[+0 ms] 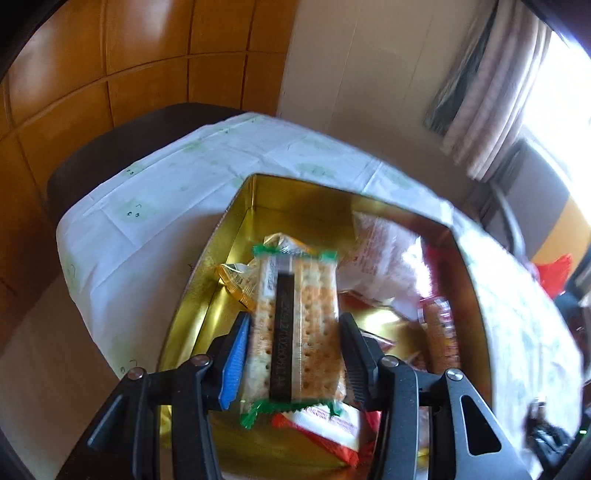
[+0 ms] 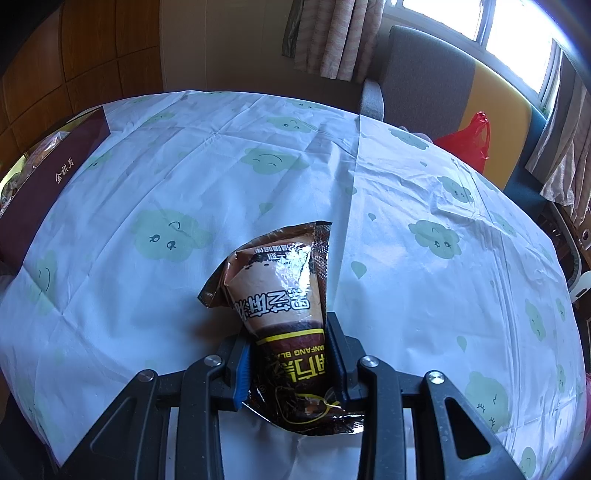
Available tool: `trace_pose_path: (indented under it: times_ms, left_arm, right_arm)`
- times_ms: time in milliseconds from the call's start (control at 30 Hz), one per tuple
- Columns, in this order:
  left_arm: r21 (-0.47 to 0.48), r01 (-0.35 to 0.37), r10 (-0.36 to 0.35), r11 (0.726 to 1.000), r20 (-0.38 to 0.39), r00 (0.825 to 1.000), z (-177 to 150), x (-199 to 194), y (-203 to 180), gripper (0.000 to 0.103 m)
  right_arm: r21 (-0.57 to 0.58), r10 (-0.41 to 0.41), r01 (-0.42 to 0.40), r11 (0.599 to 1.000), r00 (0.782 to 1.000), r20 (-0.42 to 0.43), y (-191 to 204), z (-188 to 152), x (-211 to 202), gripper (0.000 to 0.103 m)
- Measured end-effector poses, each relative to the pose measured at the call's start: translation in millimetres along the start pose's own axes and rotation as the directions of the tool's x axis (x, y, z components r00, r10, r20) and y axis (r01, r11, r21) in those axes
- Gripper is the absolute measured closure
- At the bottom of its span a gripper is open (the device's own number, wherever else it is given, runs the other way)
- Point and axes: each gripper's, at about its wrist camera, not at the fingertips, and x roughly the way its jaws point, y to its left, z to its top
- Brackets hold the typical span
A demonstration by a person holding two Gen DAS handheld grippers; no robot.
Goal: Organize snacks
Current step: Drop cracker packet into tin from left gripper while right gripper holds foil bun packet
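A table draped in a white cloth (image 2: pixel 424 206) printed with green smiling clouds. Beyond it, a cream wall (image 2: pixel 221 44), wood panelling (image 1: pixel 110 66), striped curtains (image 2: pixel 332 37), bright windows (image 2: pixel 517 29), a grey chair (image 2: pixel 424 74).

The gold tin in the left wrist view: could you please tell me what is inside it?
The gold tin holds several wrapped snacks: an orange-edged packet, a clear bag and a red-edged packet. The cracker packet in the left tool covers whatever lies beneath it.

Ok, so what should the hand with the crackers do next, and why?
Probably lower a bit and open. The left hand-held gripper holds the cracker pack right over the gold tin, where other snacks already lie. The right hand-held gripper holds a brown packet above the tablecloth.
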Motion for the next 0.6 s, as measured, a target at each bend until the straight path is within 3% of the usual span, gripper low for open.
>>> trace_pose_path:
  times_ms: [67, 267, 433, 600]
  left_arm:
    - [0.022, 0.007, -0.007, 1.0, -0.017, 1.0, 0, 10, -4, 0.052]
    - [0.026, -0.059, 0.059, 0.998, 0.003, 0.998, -12, 7, -6, 0.052]
    - [0.003, -0.109, 0.108, 0.994, 0.066, 0.992, -27, -15, -7, 0.052]
    - [0.022, -0.103, 0.1, 0.994, 0.123, 0.987, -42, -40, -19, 0.05]
  right_arm:
    - [0.001, -0.001, 0.001, 1.0, 1.0, 0.0, 0, 0, 0, 0.068]
    - [0.0, -0.001, 0.001, 1.0, 1.0, -0.001, 0, 0, 0, 0.068]
    - [-0.002, -0.002, 0.002, 1.0, 1.0, 0.0, 0, 0, 0, 0.068]
    - [-0.004, -0.007, 0.007, 1.0, 1.0, 0.0, 0, 0, 0, 0.068]
